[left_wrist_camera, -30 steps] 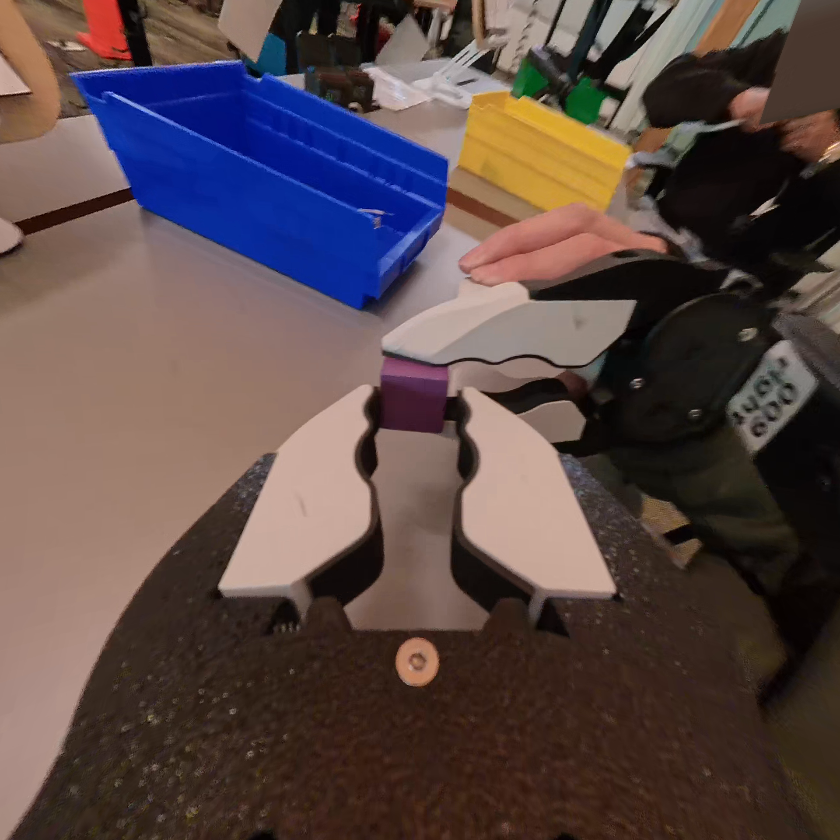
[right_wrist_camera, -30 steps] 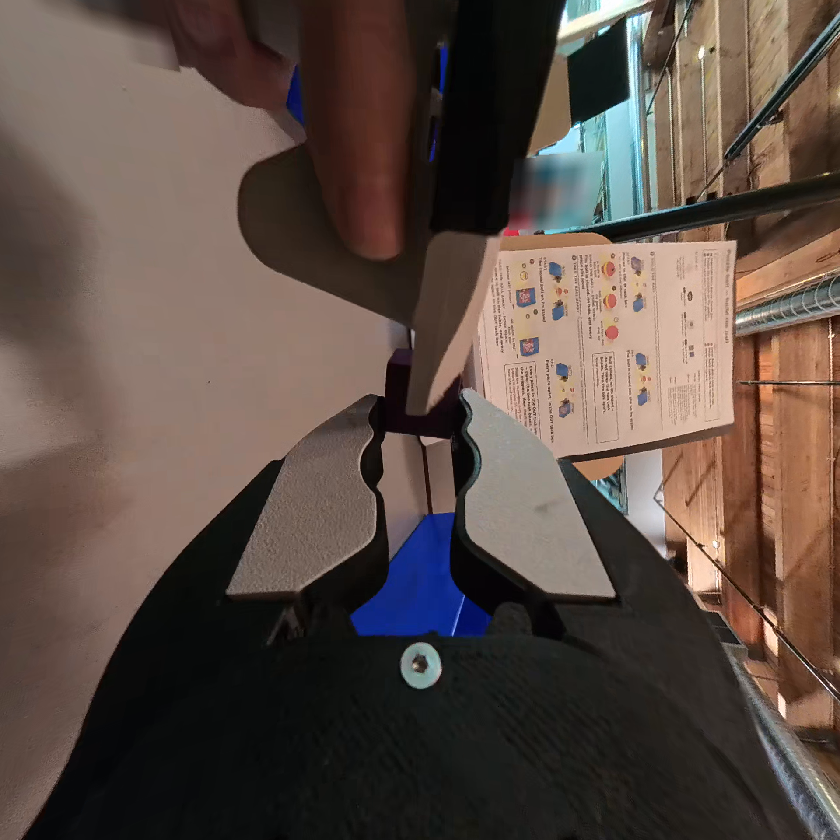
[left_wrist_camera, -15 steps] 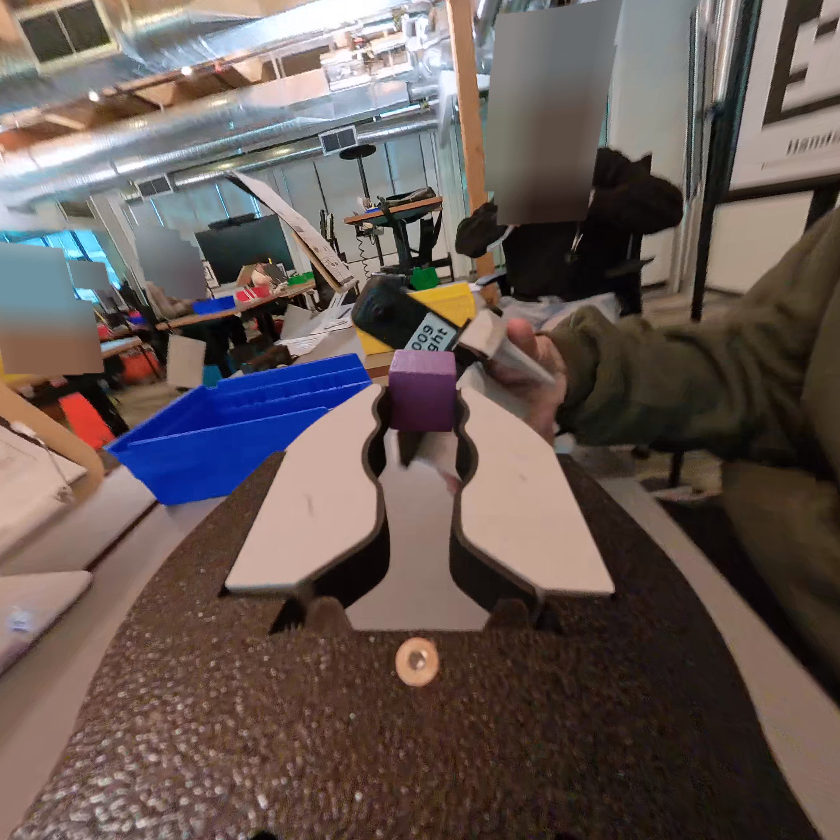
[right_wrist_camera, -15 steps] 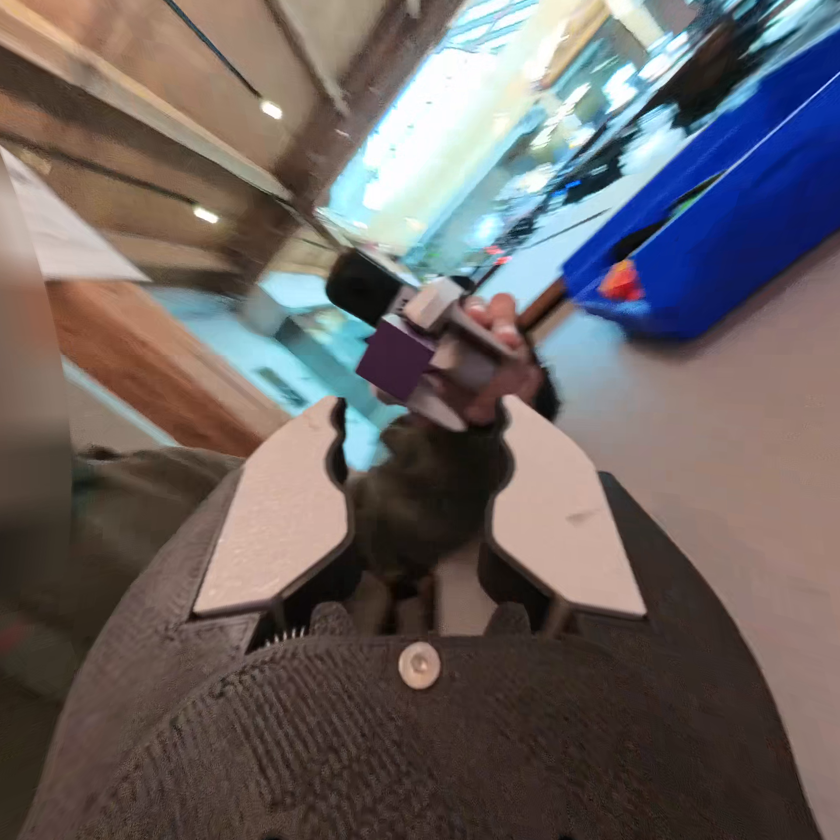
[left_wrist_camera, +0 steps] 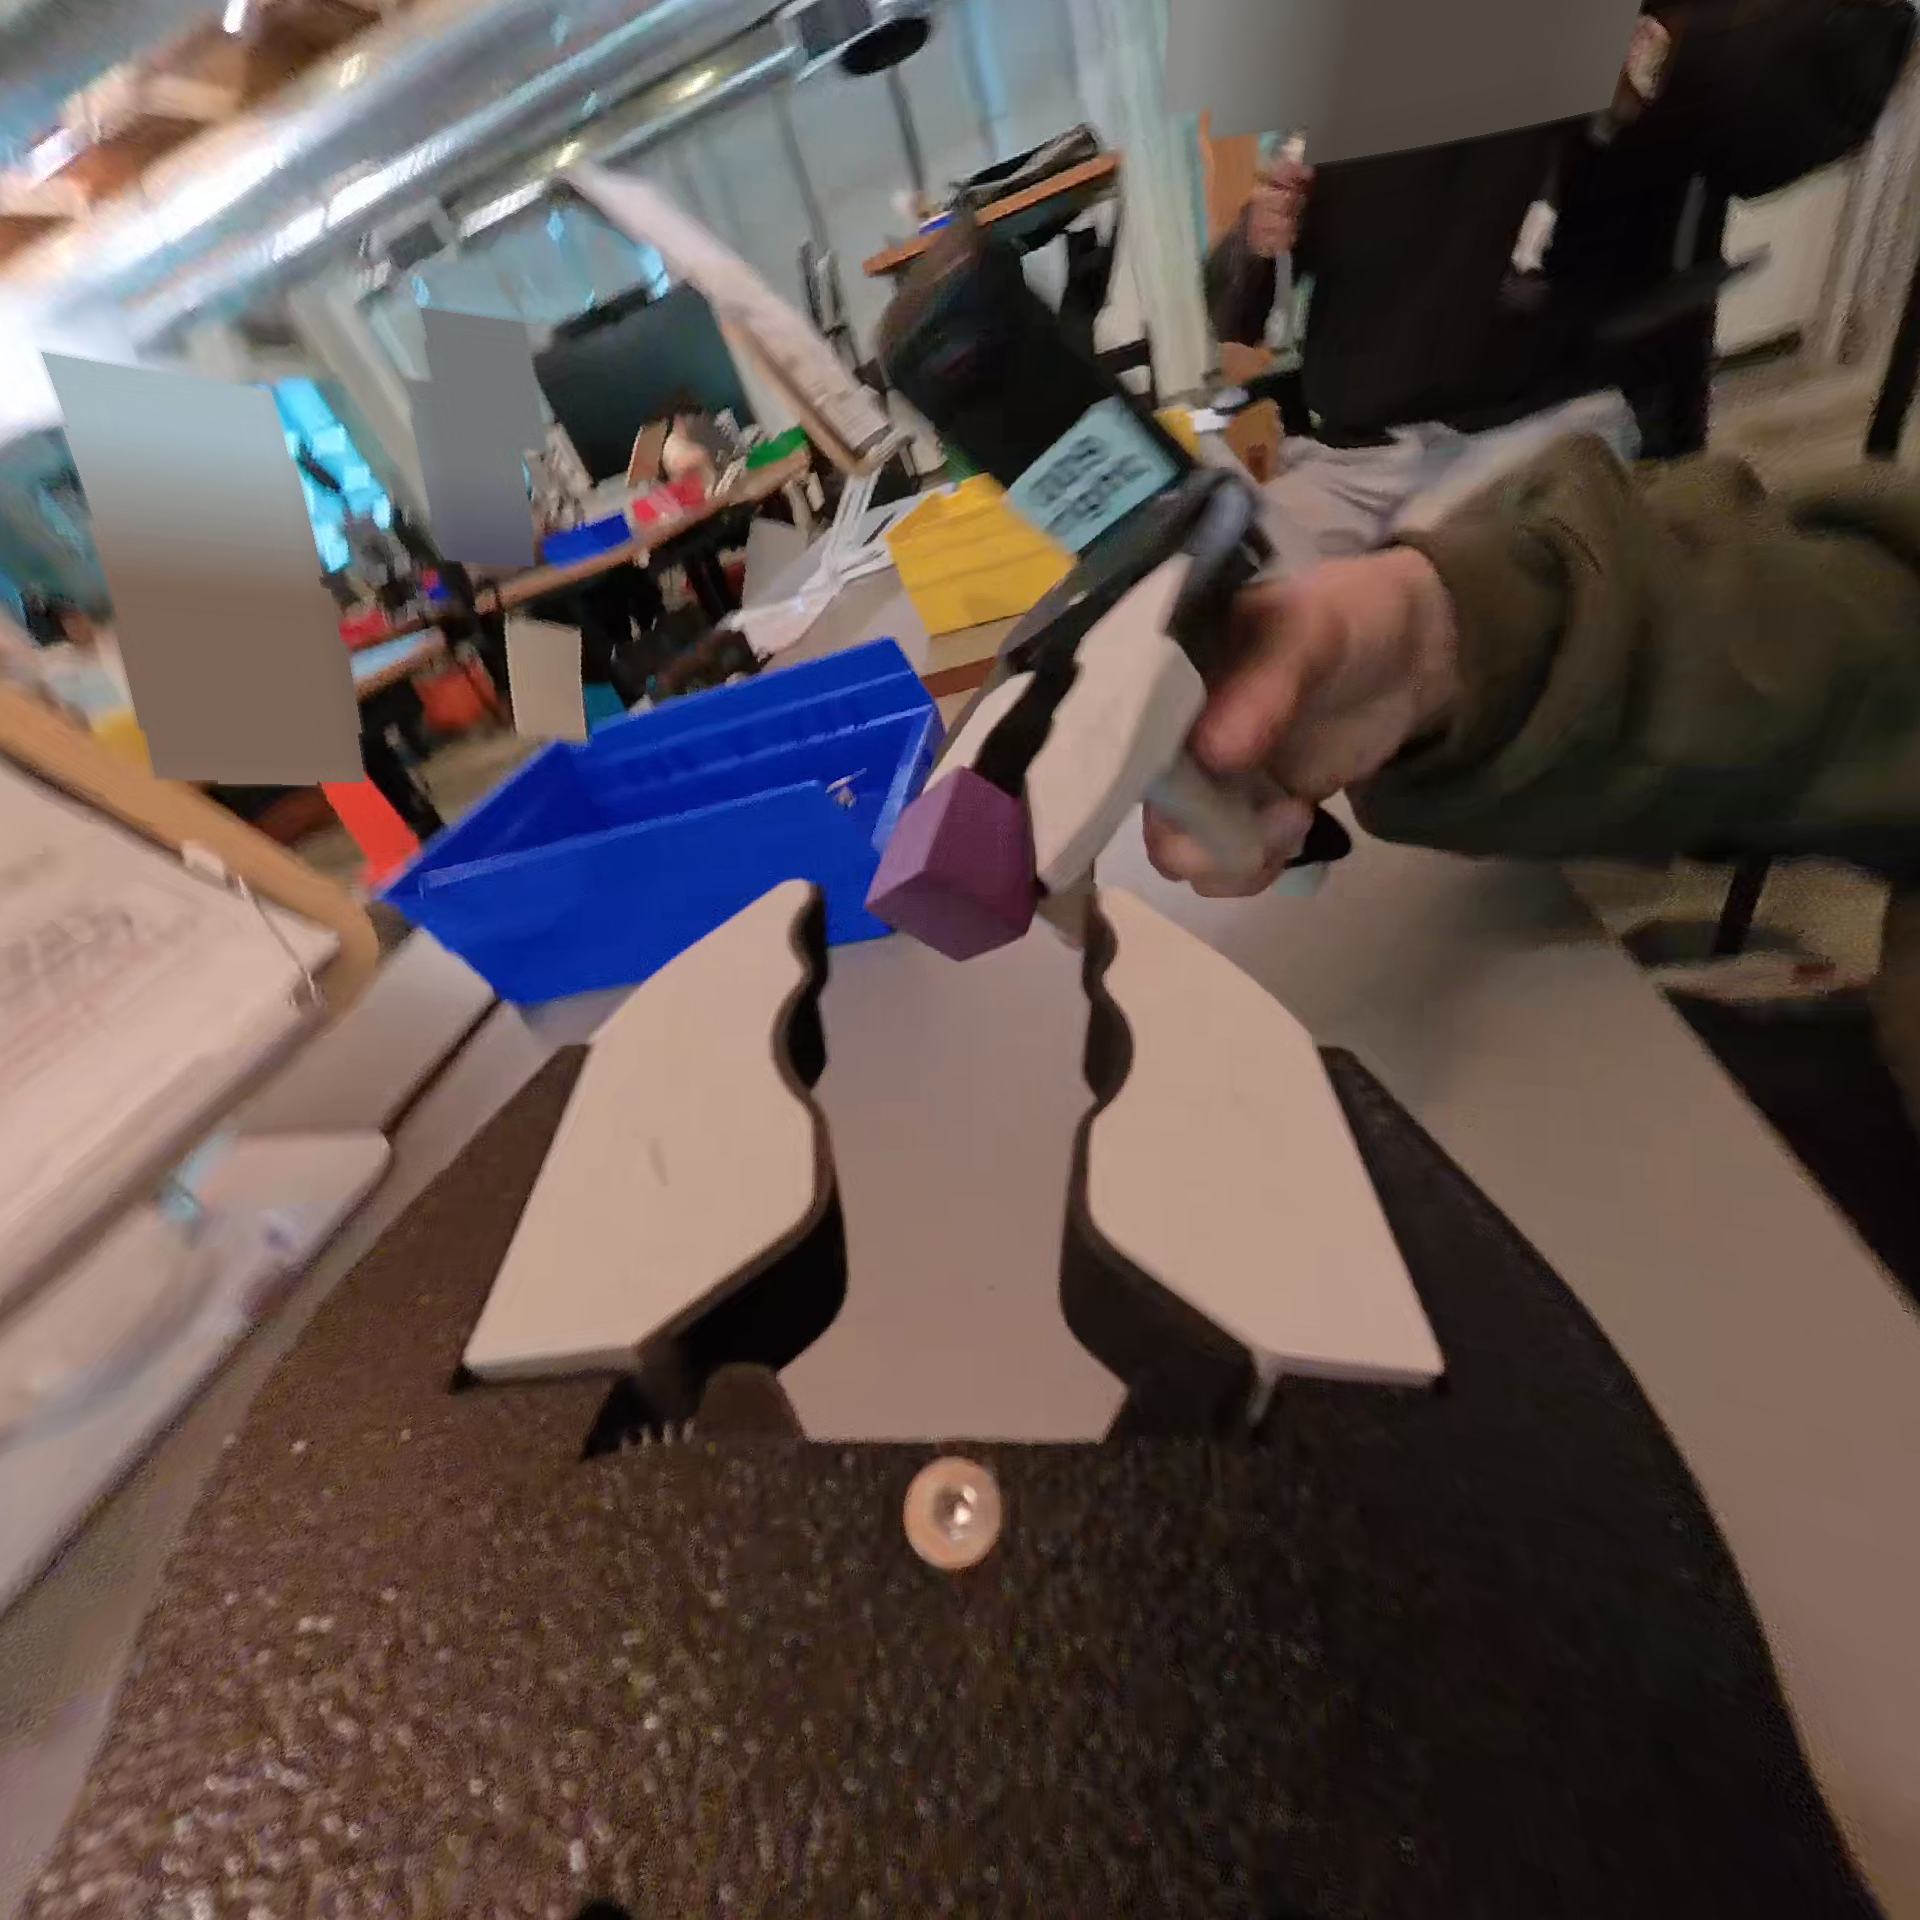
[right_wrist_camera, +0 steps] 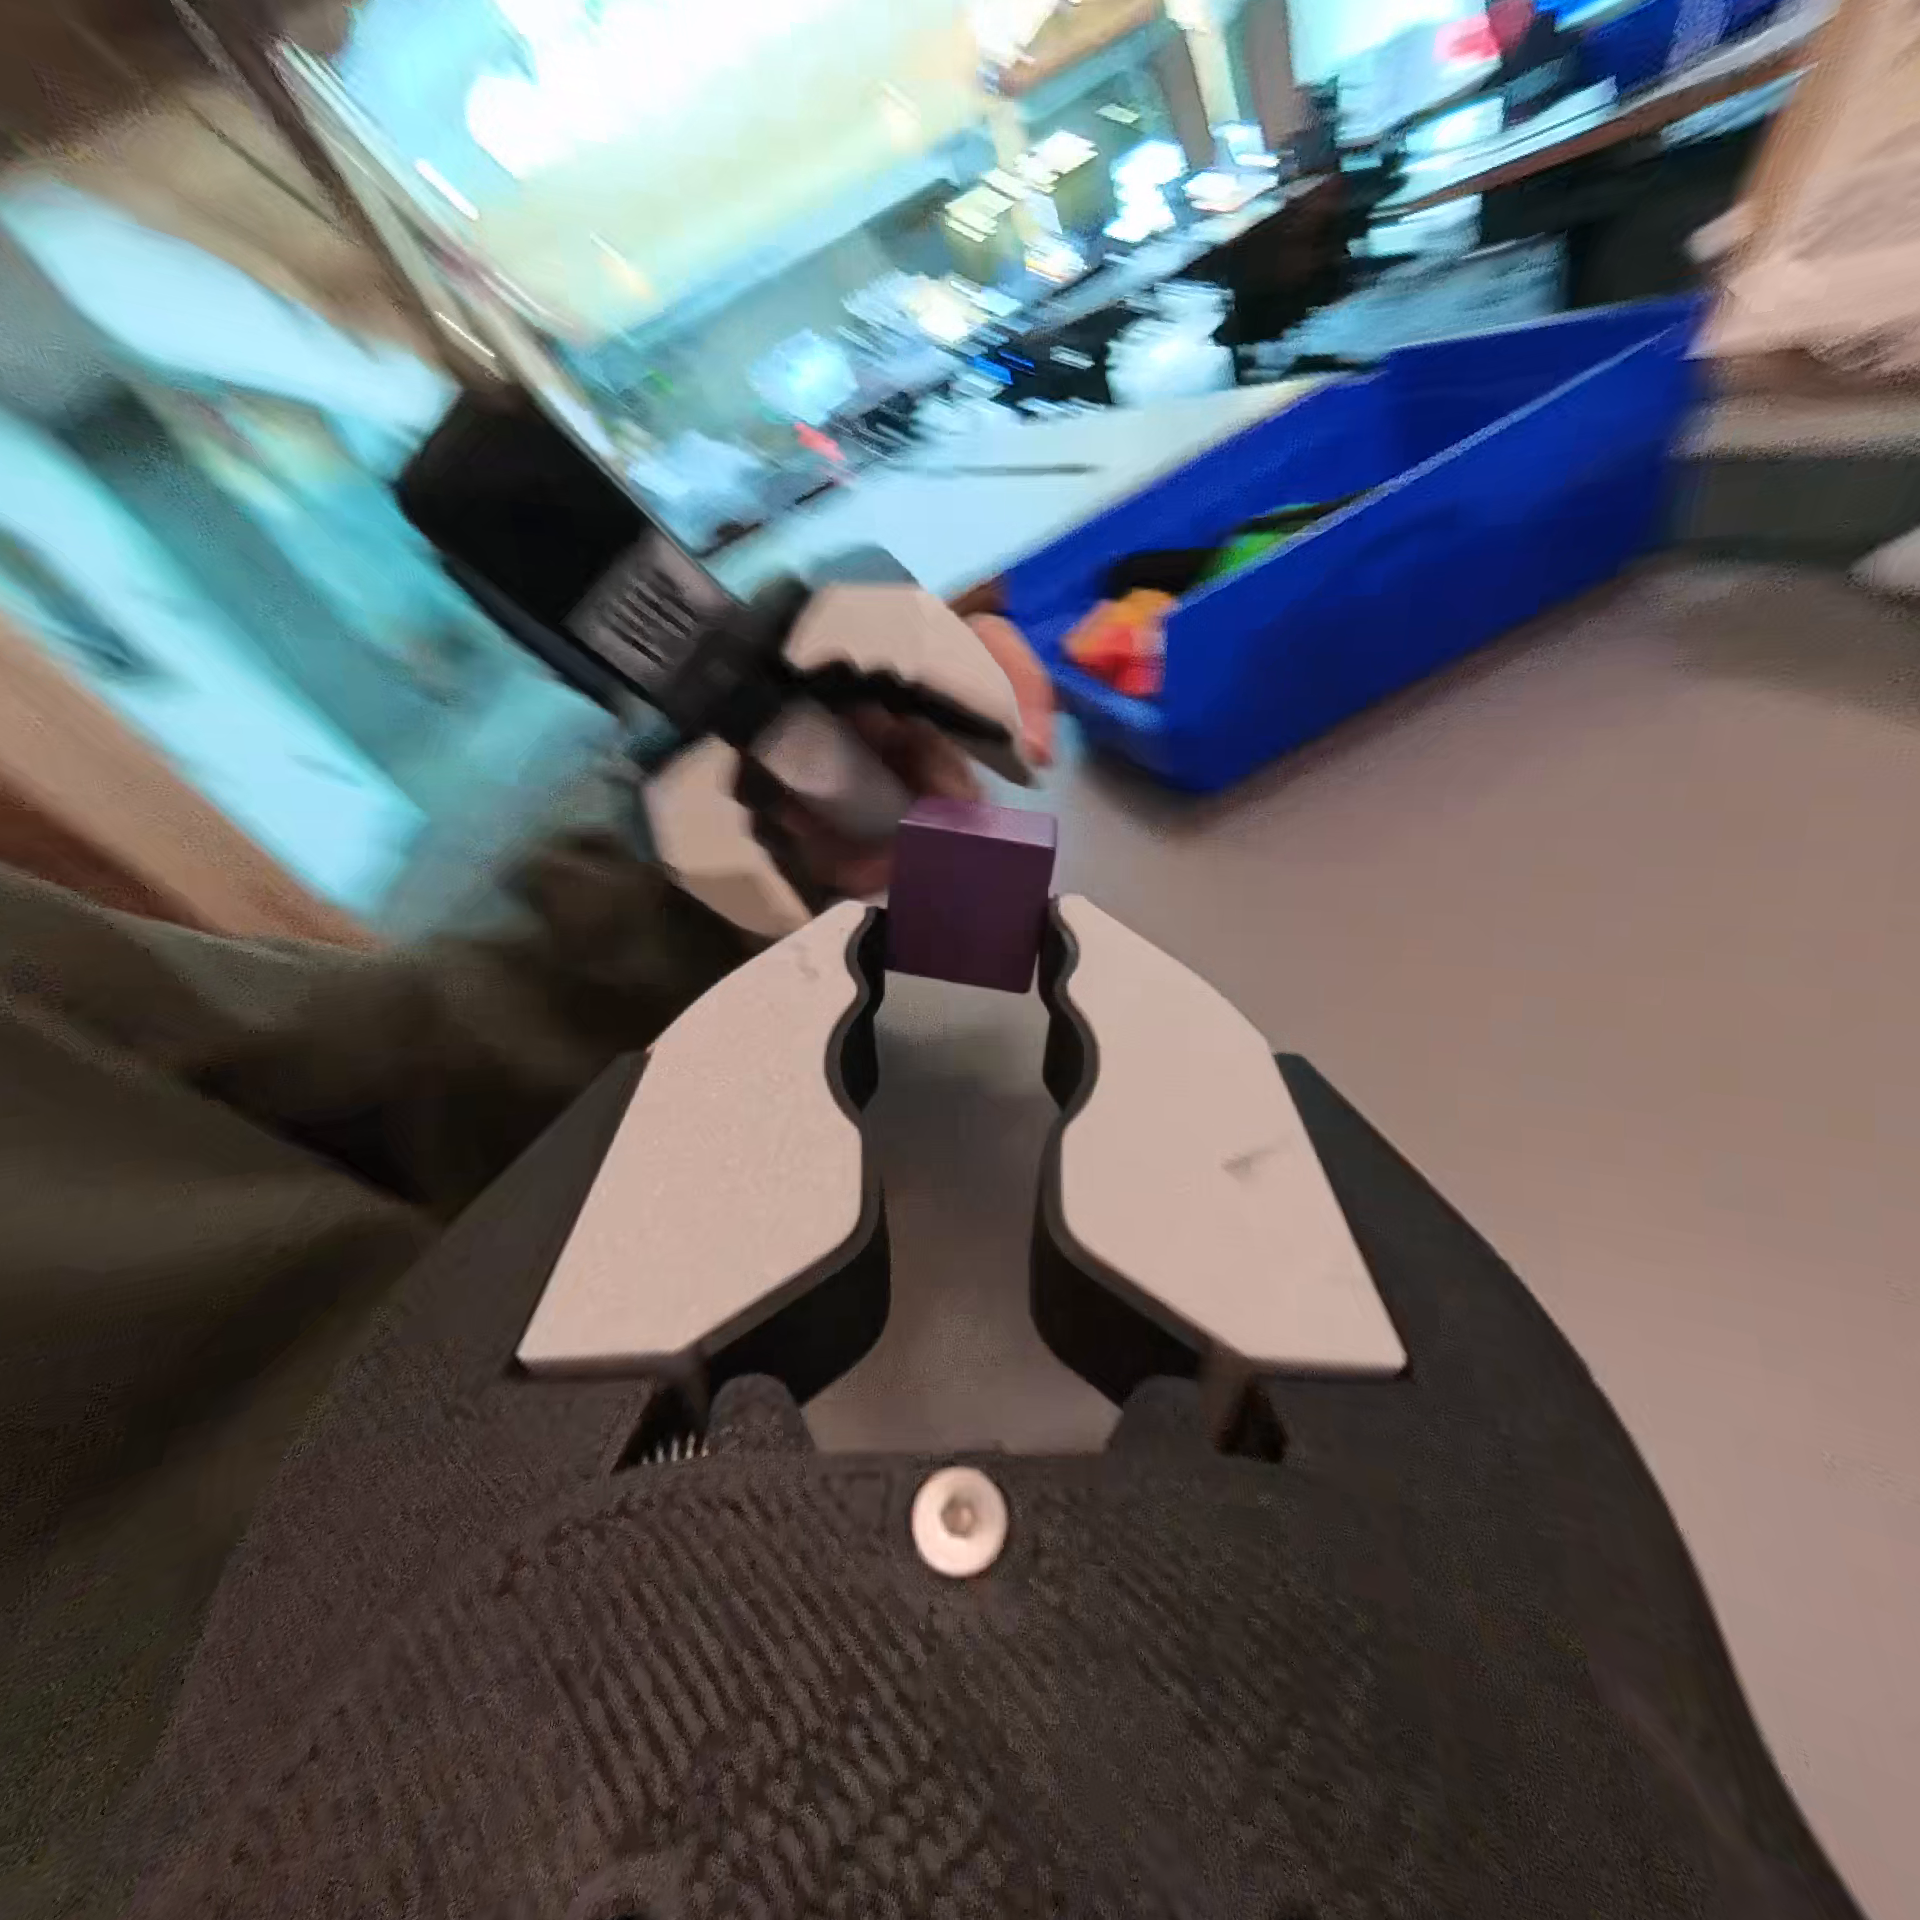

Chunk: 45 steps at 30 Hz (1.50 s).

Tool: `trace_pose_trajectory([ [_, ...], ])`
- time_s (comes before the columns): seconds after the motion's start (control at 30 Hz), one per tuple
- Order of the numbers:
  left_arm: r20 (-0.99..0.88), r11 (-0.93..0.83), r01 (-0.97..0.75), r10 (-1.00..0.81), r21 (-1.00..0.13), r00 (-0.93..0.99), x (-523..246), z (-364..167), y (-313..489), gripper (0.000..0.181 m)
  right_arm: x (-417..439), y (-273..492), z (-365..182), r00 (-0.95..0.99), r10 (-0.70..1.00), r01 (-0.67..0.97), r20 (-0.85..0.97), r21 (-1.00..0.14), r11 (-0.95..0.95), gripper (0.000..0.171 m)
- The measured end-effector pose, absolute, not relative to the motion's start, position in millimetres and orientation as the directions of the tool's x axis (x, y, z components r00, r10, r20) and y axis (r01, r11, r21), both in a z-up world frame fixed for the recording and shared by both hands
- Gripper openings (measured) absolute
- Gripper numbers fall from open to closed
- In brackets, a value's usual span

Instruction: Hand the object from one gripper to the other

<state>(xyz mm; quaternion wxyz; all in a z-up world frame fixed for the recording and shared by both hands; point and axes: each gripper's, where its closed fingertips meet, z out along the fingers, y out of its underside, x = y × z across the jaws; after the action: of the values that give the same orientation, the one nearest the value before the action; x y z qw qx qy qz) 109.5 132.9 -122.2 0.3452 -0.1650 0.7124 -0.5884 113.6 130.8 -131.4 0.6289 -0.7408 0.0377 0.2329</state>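
Observation:
A purple cube (right_wrist_camera: pixel 971 904) sits between the fingertips of my right gripper (right_wrist_camera: pixel 964 920), which is shut on it. In the left wrist view the cube (left_wrist_camera: pixel 951 878) hangs from the right gripper's fingers (left_wrist_camera: pixel 1101 748), which come down from the upper right in a person's hand (left_wrist_camera: pixel 1309 707). My left gripper (left_wrist_camera: pixel 956 914) is open, its tips wider apart than the cube and just short of it, not touching it. In the right wrist view the left gripper (right_wrist_camera: pixel 883 800) shows blurred just behind the cube, with its jaws apart.
A blue bin (left_wrist_camera: pixel 665 862) stands on the grey table (left_wrist_camera: pixel 1455 1039) behind the cube; it shows with coloured pieces inside in the right wrist view (right_wrist_camera: pixel 1403 582). A yellow bin (left_wrist_camera: pixel 966 561) is farther back. Papers on a board (left_wrist_camera: pixel 125 987) lie at the left.
Half a second ago my left gripper held the cube and the right was open and apart. Now the right gripper is shut on the cube and the left has opened and let go.

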Motion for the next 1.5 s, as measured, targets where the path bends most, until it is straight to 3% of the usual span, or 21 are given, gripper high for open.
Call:
trace_pose_trajectory([
  [0.1, -0.029, 0.111, -0.079, -0.743, -0.991, -0.669, 124, -121, 139, 0.059, 149, 121, -143, 0.993, 0.005, 0.113, 0.116, -0.953, -0.282, 0.029],
  [0.2, 0.113, 0.066, -0.282, -0.810, -0.957, -0.575, 132, -135, 137, 0.056, 156, 120, -141, 0.864, -0.064, 0.446, 0.499, -0.819, -0.361, 0.029],
  [0.3, 0.170, 0.074, -0.384, -0.809, -0.920, -0.562, 131, -150, 124, 0.056, 153, 126, -149, 0.716, -0.040, 0.607, 0.697, -0.650, -0.458, 0.029],
  [0.43, 0.185, 0.041, -0.390, -0.831, -0.920, -0.525, 137, -154, 124, 0.036, 149, 132, -162, 0.554, 0.041, 0.719, 0.831, -0.453, -0.528, 0.029],
  [0.57, 0.238, 0.030, -0.454, -0.820, -0.891, -0.520, 135, -164, 126, 0.028, 144, 135, -159, 0.522, 0.045, 0.743, 0.852, -0.428, -0.515, 0.028],
  [0.77, 0.223, 0.043, -0.411, -0.786, -0.911, -0.576, 135, -163, 127, 0.028, 143, 135, -158, 0.536, 0.043, 0.746, 0.843, -0.449, -0.491, 0.029],
  [0.83, 0.251, 0.015, -0.402, -0.760, -0.915, -0.599, 134, -160, 127, 0.027, 140, 135, -156, 0.620, 0.031, 0.707, 0.784, -0.541, -0.456, 0.029],
  [0.9, 0.221, 0.003, -0.339, -0.754, -0.941, -0.619, 135, -152, 132, 0.027, 138, 133, -148, 0.753, -0.001, 0.606, 0.658, -0.695, -0.388, 0.046],
  [0.97, 0.151, 0.021, -0.251, -0.749, -0.968, -0.645, 133, -141, 140, 0.027, 137, 130, -141, 0.910, -0.007, 0.392, 0.415, -0.866, -0.309, 0.063],
  [1.03, 0.053, 0.032, -0.108, -0.711, -0.994, -0.701, 126, -124, 140, 0.027, 132, 129, -136, 0.998, 0.051, 0.034, 0.023, -0.976, -0.217, 0.079],
  [1.07, 0.002, 0.035, -0.037, -0.687, -0.999, -0.727, 121, -117, 138, 0.027, 128, 128, -131, 0.971, 0.118, -0.189, -0.210, -0.967, -0.172, 0.083],
  [1.13, -0.099, 0.044, 0.093, -0.654, -0.995, -0.750, 112, -106, 134, 0.027, 118, 125, -116, 0.755, 0.304, -0.571, -0.580, -0.811, -0.129, 0.082],
  [1.2, -0.182, 0.063, 0.184, -0.641, -0.981, -0.746, 108, -102, 131, 0.027, 108, 122, -106, 0.526, 0.462, -0.742, -0.714, -0.651, -0.162, 0.067],
  [1.33, -0.308, 0.153, 0.274, -0.626, -0.949, -0.717, 107, -110, 128, 0.027, 92, 126, -103, 0.328, 0.553, -0.815, -0.766, -0.526, -0.244, 0.060],
  [1.5, -0.391, 0.197, 0.346, -0.610, -0.917, -0.689, 105, -111, 125, 0.027, 89, 131, -111, 0.361, 0.509, -0.798, -0.781, -0.541, -0.264, 0.052],
])
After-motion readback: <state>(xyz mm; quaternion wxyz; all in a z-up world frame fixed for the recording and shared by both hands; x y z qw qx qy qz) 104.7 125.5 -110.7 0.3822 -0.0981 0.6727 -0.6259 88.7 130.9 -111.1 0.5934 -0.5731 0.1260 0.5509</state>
